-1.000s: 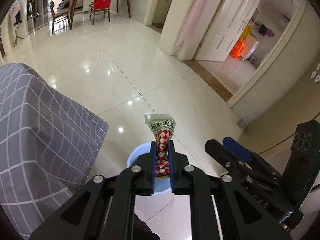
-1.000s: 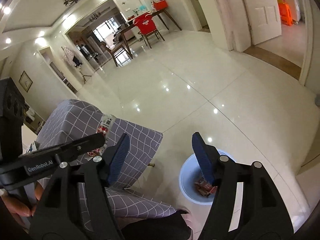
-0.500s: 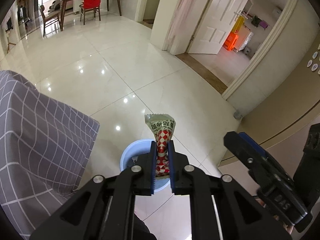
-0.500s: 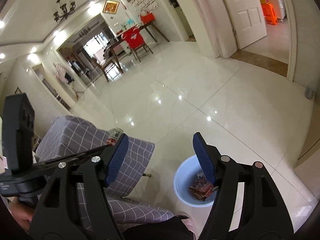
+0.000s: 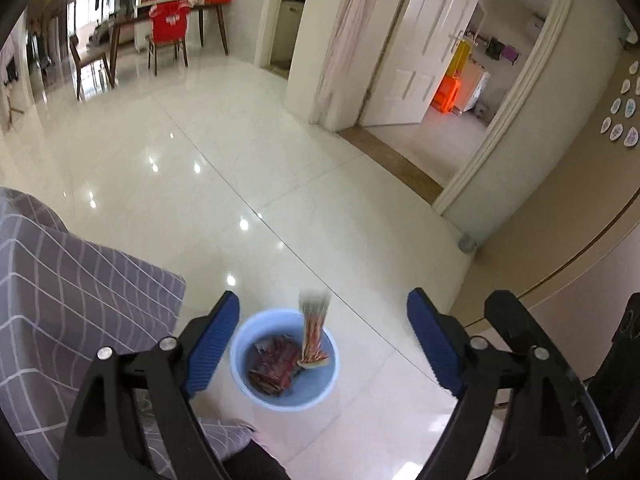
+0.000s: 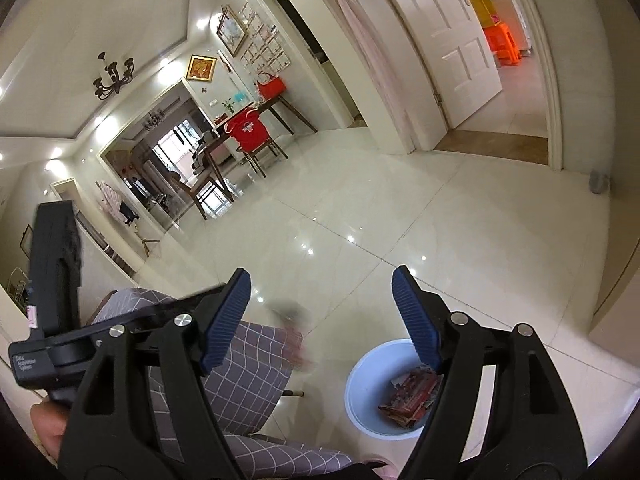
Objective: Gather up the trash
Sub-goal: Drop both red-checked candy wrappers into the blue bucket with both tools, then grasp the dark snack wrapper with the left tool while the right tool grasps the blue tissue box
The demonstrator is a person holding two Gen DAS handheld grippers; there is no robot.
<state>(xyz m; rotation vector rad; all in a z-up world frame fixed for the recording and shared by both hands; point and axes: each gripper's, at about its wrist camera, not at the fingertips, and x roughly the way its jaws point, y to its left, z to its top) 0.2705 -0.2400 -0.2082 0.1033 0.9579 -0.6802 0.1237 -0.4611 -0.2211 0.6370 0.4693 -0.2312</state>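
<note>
A light blue bin (image 5: 316, 398) stands on the tiled floor below me, with red wrappers (image 5: 272, 368) inside. A red-and-white snack wrapper (image 5: 314, 328) is blurred in mid-fall at the bin's far rim. My left gripper (image 5: 323, 340) is open and empty right above the bin. My right gripper (image 6: 320, 320) is open and empty, up and to the left of the bin (image 6: 360, 394) in the right wrist view. The falling wrapper shows there as a blur (image 6: 294, 316).
A grey checked cloth-covered seat (image 5: 60, 300) stands left of the bin, also in the right wrist view (image 6: 240, 364). A beige wall (image 5: 560, 264) runs on the right. An open white door (image 5: 416, 64) and a dining table with a red-covered chair (image 5: 168, 28) are far back.
My left gripper has opened and let go of the snack wrapper, which now drops into the bin. The right gripper has stayed open and tilted up a little.
</note>
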